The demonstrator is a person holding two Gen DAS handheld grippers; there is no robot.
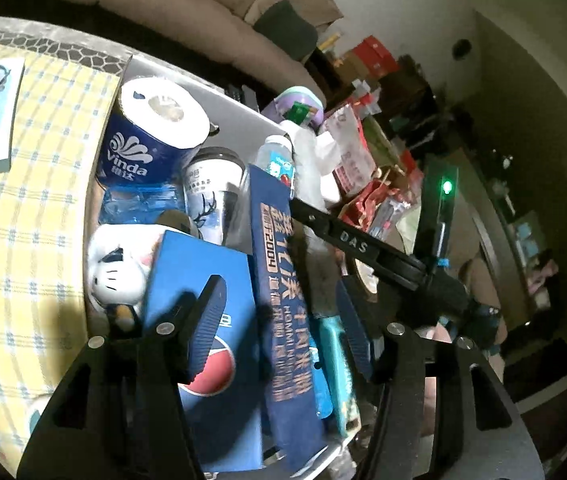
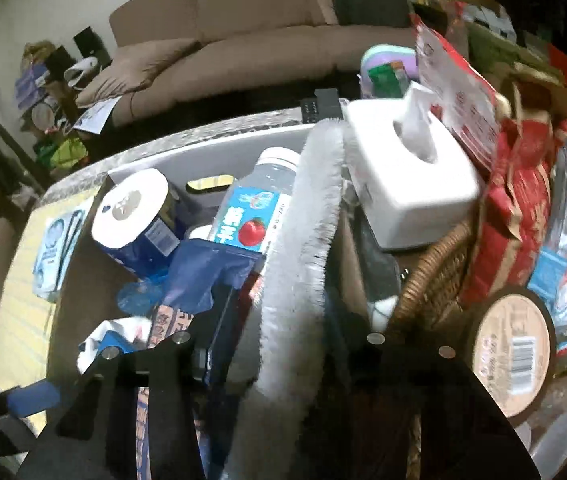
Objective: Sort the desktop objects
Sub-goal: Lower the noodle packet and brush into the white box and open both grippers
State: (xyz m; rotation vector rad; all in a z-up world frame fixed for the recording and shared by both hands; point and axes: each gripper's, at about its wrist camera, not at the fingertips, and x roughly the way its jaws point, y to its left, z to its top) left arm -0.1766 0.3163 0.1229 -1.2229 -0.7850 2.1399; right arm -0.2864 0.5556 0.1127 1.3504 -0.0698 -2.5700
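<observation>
Over the grey bin (image 1: 239, 108) hangs the left gripper (image 1: 279, 332), jaws spread, nothing between the pads; beneath its left finger (image 1: 203, 320) lies a blue Pepsi box (image 1: 211, 360), and between the fingers runs a long dark-blue packet (image 1: 279, 280) with gold lettering. Ahead and left stands a Vinda toilet roll (image 1: 151, 132), a deer-print cup (image 1: 215, 192) beside it. The right gripper (image 2: 283, 320) has a white bristled brush (image 2: 307, 240) between its fingers; pressed or not, I can't tell. Ahead of it, a white tissue box (image 2: 403, 184).

Left gripper (image 1: 279, 328) jaws apart; right gripper (image 2: 283, 344) likewise.
</observation>
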